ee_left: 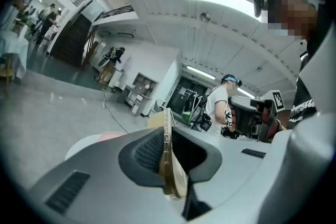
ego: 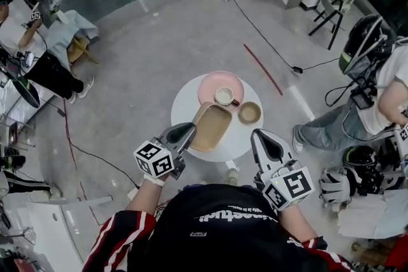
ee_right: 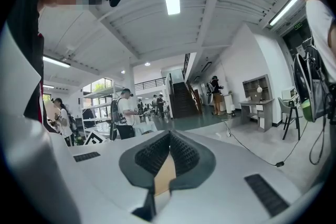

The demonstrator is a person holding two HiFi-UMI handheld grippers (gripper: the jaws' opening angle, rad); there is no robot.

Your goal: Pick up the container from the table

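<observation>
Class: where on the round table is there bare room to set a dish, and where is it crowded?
Bare white shows on the table left of the pink plate, and near the front right, between the small bowl and the right gripper. The far side is crowded: plate, cup, bowl. The container, in the left gripper, covers the middle.
</observation>
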